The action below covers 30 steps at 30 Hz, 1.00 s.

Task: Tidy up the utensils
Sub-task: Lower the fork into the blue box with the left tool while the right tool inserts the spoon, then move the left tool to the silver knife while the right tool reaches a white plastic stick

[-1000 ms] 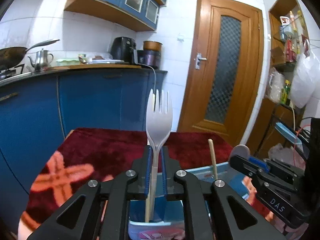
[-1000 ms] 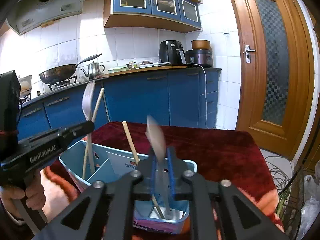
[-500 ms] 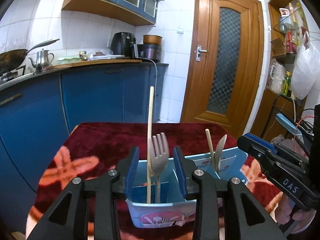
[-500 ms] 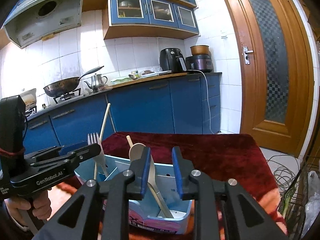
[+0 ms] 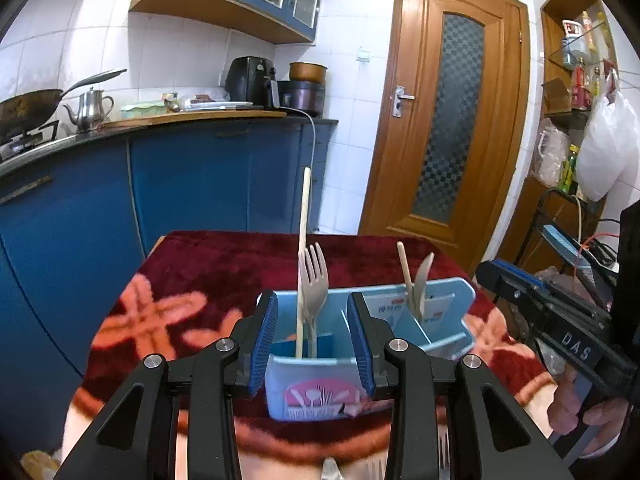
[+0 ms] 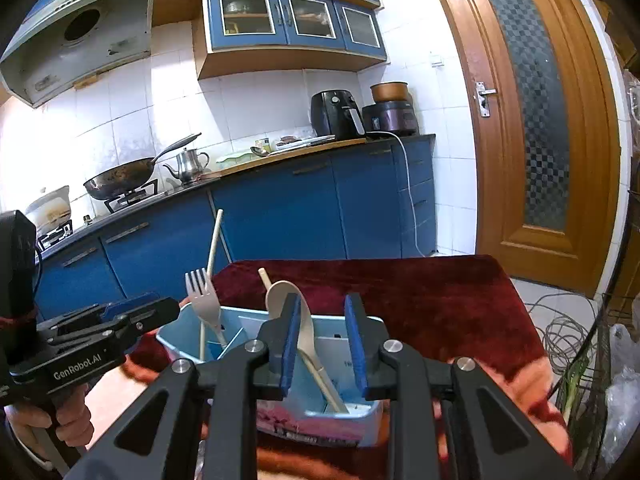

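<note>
i see both tongs wide open, holding nothing: left gripper [image 5: 316, 344] near the fork [image 5: 314, 280] in the holder [image 5: 460, 300], right gripper [image 6: 322, 340] w/ spoon [image 6: 282, 298] between.

On the right hand-held gripper [image 5: 560, 320], off to the right of your left one, you can read "DAS" in pale capitals on its black body. From the right wrist view, your left hand-held gripper [image 6: 104, 332], to the left of the right one, carries "GenRobot.AI" along its black side. Ahead of both, the caddy [image 5: 316, 392] has a small white label with a red strip on its inner wall; its print is too small to read.
</note>
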{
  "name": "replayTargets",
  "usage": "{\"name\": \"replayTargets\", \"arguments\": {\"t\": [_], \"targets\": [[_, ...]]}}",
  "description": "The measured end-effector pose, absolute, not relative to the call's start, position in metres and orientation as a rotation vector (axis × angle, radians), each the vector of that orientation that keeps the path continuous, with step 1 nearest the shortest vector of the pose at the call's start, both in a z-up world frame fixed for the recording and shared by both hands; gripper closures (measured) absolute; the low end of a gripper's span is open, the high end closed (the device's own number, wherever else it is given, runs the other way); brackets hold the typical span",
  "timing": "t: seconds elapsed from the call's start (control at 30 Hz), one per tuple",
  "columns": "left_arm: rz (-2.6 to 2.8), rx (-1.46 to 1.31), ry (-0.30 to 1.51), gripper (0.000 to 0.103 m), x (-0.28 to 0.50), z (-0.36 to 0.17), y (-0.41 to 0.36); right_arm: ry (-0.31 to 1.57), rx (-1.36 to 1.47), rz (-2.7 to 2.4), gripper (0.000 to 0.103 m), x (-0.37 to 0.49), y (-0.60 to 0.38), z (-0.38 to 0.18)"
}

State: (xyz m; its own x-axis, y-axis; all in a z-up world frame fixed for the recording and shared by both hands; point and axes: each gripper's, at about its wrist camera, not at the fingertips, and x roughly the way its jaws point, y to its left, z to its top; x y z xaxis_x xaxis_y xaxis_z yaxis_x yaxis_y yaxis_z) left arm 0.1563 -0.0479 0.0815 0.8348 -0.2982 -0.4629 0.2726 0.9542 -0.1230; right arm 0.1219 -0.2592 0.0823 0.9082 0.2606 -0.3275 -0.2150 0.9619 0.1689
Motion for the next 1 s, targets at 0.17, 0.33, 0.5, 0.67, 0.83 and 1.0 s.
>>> {"name": "replayTargets", "arguments": {"t": [0.17,0.33,0.5,0.67,0.83,1.0], "targets": [[-0.300,-0.027,0.526,0.066,0.141,0.083,-0.044,0.384,0.152,0.255,0.074,0.104,-0.261,0.088],[-0.286,-0.028,0.551,0.066,0.124,0.086,-0.037,0.414,0.169,0.248,0.074,0.084,-0.263,0.092],[-0.281,-0.008,0.578,0.066,0.106,0.086,-0.032,0.440,0.188,0.229,0.073,0.062,-0.268,0.094],[-0.282,0.011,0.607,0.066,0.090,0.083,-0.029,0.477,0.200,0.213,0.072,0.046,-0.269,0.091],[-0.275,-0.003,0.641,0.066,0.077,0.077,-0.022,0.522,0.206,0.201,0.071,0.033,-0.270,0.084],[-0.277,0.001,0.671,0.066,0.061,0.069,-0.017,0.576,0.194,0.190,0.070,0.025,-0.269,0.073]]}}
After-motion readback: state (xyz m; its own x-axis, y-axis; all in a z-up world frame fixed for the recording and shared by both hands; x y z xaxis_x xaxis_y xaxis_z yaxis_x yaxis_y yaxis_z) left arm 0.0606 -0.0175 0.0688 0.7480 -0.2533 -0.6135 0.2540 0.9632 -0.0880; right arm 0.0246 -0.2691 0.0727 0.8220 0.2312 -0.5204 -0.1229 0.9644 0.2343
